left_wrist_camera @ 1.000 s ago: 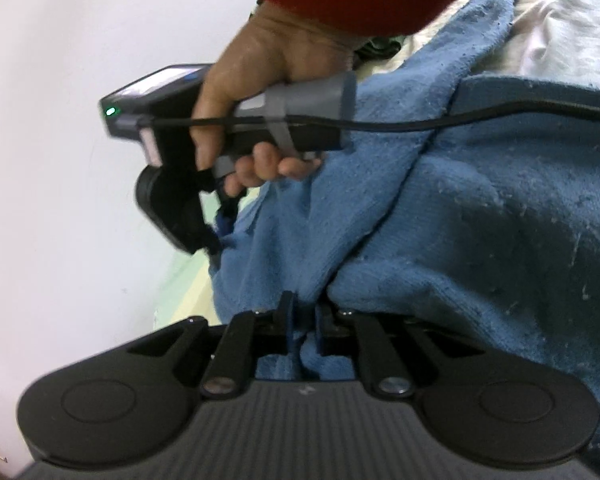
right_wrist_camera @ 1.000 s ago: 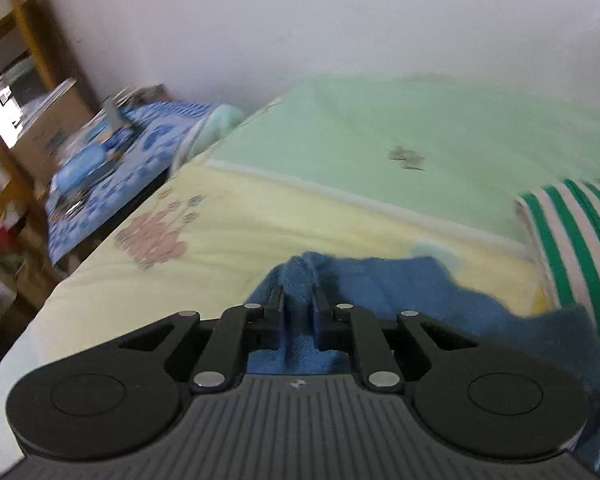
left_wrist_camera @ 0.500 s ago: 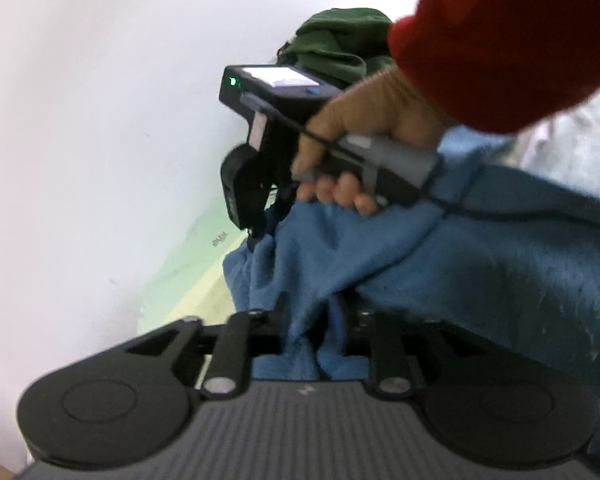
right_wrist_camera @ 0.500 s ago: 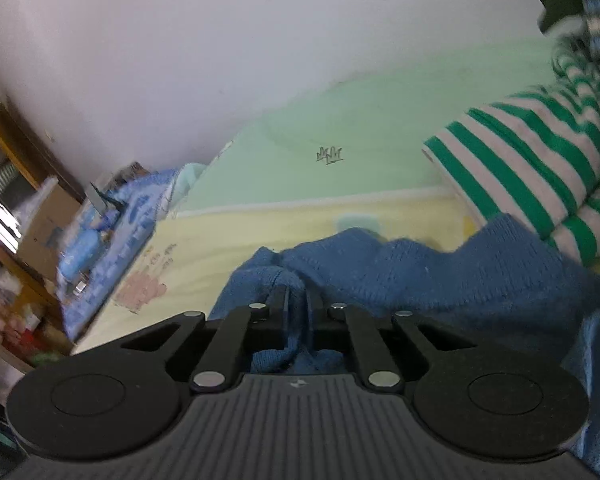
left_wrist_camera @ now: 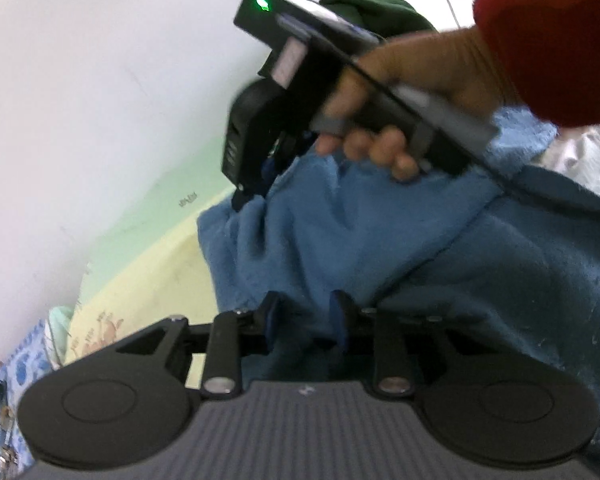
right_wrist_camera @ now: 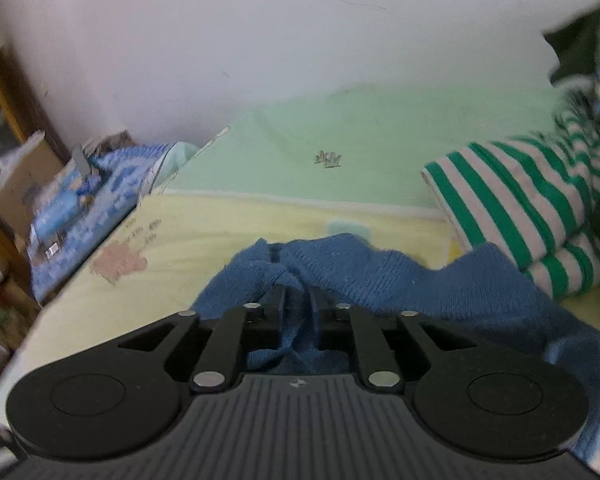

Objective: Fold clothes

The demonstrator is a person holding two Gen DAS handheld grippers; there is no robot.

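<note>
A person holds a two-finger gripper in each hand over a bed (right_wrist_camera: 228,232) covered with a pale yellow and mint green sheet. A soft blue knitted garment (left_wrist_camera: 380,248), probably a sweater, lies bunched on the sheet, just beside a folded green-and-white striped garment (right_wrist_camera: 532,208).

The left gripper (left_wrist_camera: 302,316) has a fold of the blue knit between its fingers; its jaws have just been closing a little, stand narrow, and appear to pinch the cloth. The right gripper (right_wrist_camera: 296,304), seen from its own camera, also has a ridge of blue knit between narrow jaws that have just been opening; whether the pads press on it cannot be told. In the left view, a hand (left_wrist_camera: 412,92) in a red sleeve (left_wrist_camera: 552,40) grips the right tool's handle above the garment.

The blue garment looks rumpled and uneven, with no flat, squared shape showing, so folding seems at an early stage: spreading, smoothing and the folds themselves appear left to do. The striped piece appears already folded.
</note>
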